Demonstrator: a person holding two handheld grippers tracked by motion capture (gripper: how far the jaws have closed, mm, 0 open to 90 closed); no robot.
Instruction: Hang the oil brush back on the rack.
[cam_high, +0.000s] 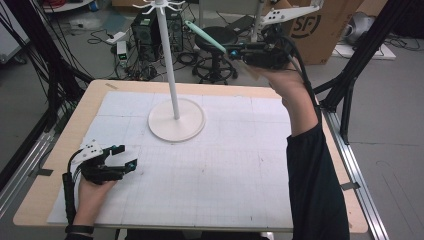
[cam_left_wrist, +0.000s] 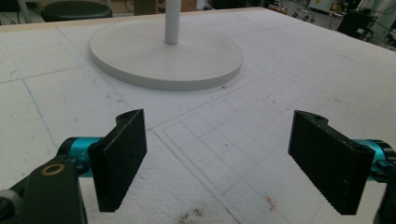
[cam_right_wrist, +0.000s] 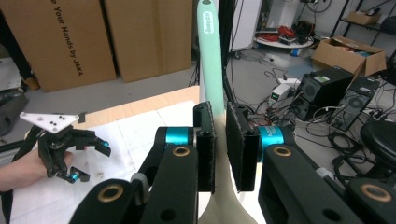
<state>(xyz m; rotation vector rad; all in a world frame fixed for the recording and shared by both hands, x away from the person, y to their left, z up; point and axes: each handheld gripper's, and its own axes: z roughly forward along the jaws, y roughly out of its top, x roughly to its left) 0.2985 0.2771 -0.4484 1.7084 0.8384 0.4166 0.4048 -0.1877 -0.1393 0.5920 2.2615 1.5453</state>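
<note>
Right gripper (cam_right_wrist: 219, 154) pinches a mint-handled utensil (cam_right_wrist: 210, 56) mid-shaft, raised beside the rack (cam_high: 167, 55). It looks light, stiff and smooth, liable to pivot; the flat shaft suits gripping. Left gripper (cam_left_wrist: 219, 158) rests on the table (cam_high: 235, 165), jaws spread, empty.

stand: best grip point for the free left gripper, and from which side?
Take the stand by its thin upright pole, low down, coming level from the near-left, where the open left gripper rests. The flat round base lies flush on the mat, giving the jaws no edge.
</note>
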